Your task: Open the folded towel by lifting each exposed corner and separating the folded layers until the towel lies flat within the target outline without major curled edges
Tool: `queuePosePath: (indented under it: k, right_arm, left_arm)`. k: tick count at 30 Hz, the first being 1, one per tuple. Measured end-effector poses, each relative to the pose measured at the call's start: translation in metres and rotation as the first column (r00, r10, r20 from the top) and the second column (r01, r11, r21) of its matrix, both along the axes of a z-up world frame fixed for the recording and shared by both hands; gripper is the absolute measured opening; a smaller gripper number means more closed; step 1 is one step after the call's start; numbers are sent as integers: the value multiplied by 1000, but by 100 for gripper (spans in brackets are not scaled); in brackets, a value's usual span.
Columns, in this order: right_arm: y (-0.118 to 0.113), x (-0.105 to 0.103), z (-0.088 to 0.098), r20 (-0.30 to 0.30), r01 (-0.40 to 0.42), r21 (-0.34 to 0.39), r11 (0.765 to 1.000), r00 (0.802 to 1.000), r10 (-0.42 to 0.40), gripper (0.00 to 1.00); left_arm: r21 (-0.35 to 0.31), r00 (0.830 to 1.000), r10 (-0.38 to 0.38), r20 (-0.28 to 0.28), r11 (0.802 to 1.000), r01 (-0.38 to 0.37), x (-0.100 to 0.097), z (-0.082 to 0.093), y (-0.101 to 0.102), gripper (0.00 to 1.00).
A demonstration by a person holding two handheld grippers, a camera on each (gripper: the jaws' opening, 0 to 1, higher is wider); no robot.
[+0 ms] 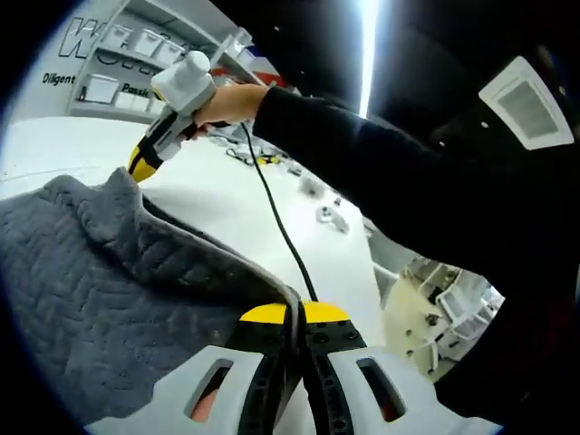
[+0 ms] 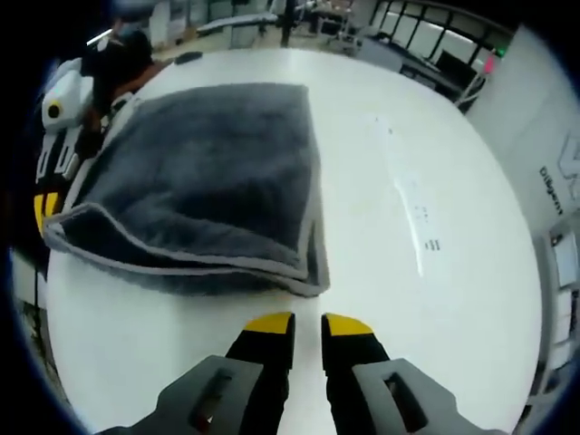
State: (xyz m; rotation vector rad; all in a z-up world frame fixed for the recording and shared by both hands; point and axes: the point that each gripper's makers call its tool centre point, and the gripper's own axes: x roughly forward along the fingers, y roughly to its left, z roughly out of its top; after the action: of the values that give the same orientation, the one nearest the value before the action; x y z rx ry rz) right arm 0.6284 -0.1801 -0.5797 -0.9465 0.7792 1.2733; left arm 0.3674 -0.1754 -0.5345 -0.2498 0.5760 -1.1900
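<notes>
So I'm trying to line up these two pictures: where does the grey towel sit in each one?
Left gripper view: the grey towel fills the lower left, its edge pinched in the left tongs.
Right gripper view: the towel lies folded at upper left, ahead of the open right tongs.
Shared landmark: the white table under it.

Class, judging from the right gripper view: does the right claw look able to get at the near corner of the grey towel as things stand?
Probably yes. The right claw is open, just short of the towel corner, with bare table between.
</notes>
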Motion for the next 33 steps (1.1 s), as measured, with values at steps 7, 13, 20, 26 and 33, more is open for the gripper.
queuePosePath:
  k: [7,13,20,26,33]
  right_arm:
    - [3,-2,22,-131,237,115,965,966,-222,13]
    - [14,-20,26,-277,325,127,937,919,-281,20]
    - [24,-21,24,-418,479,134,867,821,-389,20]
    - [19,-10,18,-420,553,122,824,781,-462,33]
    - [11,0,21,-442,625,123,771,730,-521,54]
  left_arm:
    - [13,1000,-6,2,1000,6,-2,-6,-3,3]
    - [9,1000,-10,3,1000,10,-2,-6,-7,3]
    - [9,1000,-13,0,1000,13,-2,-9,-9,3]
    - [8,1000,-14,-1,1000,14,-2,-11,-10,3]
    - [8,1000,-17,0,1000,17,-2,-12,-11,3]
